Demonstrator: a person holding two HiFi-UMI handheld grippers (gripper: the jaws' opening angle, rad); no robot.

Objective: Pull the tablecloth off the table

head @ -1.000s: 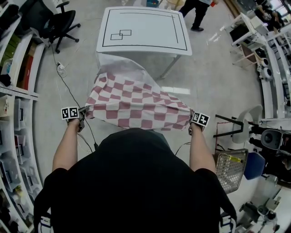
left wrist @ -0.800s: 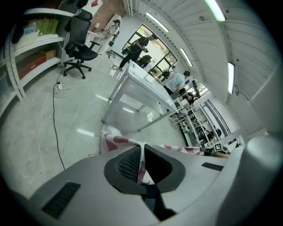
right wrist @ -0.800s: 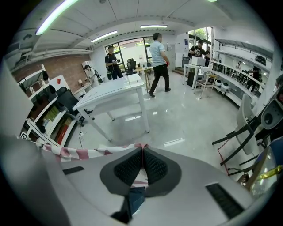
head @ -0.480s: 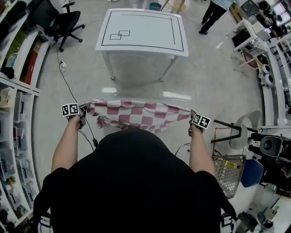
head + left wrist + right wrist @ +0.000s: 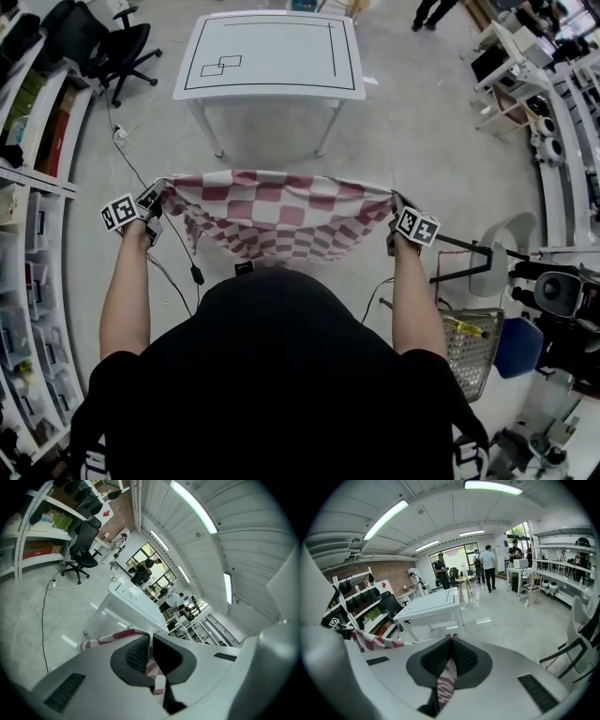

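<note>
Past one table [image 5: 281, 42], left tool [image 5: 156, 200] and right tool [image 5: 394, 208] pinch one tablecloth [image 5: 277, 211]

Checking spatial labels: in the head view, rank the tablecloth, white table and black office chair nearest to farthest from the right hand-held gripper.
1. tablecloth, clamped in the right hand-held gripper.
2. white table, ahead, centre.
3. black office chair, far left.

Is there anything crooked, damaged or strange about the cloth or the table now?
Nothing stands out. The tablecloth hangs between the left gripper and the right gripper, each shut on a top corner, and no tear shows. The table stands upright, apart from it.
</note>
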